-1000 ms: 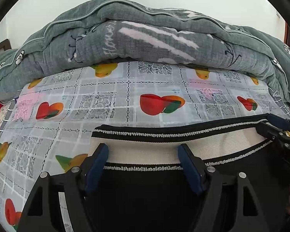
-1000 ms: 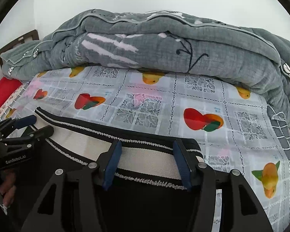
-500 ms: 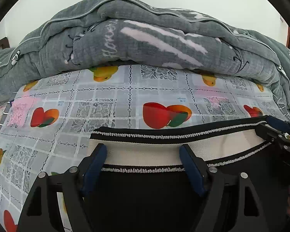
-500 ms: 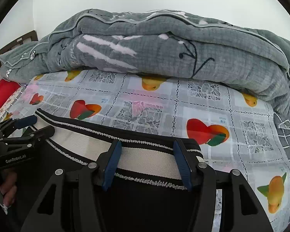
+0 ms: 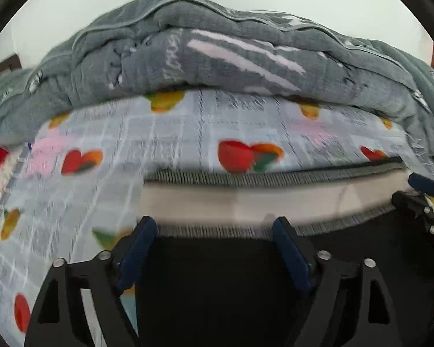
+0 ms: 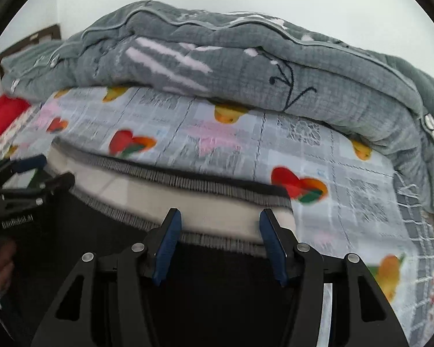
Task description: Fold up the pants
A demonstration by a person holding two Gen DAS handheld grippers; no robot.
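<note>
Black pants (image 5: pixel 217 274) with a white waistband (image 5: pixel 246 202) edged in black-and-white trim lie flat on a fruit-print bed sheet (image 5: pixel 165 133). My left gripper (image 5: pixel 212 225) hovers over the band's left end, its jaws opening, with the band's lower trim and black cloth between them and the pads not pressing. It also shows at the left edge of the right wrist view as the left gripper (image 6: pixel 37 170). My right gripper (image 6: pixel 220 217) stands open over the waistband (image 6: pixel 217 211) near its right end, straddling it without squeezing. In the left wrist view the right gripper (image 5: pixel 419 193) sits at the far right.
A bulky grey quilt (image 5: pixel 217 57) is piled along the far side of the bed, also seen as the quilt (image 6: pixel 246 66). A red pillow (image 6: pixel 5 112) lies at the left. A person's hand (image 6: pixel 0 263) holds the left gripper. Open sheet lies between waistband and quilt.
Both views are now blurred with motion. The waistband sits farther up relative to both sets of fingertips. The left jaws stand slightly wider than before.
</note>
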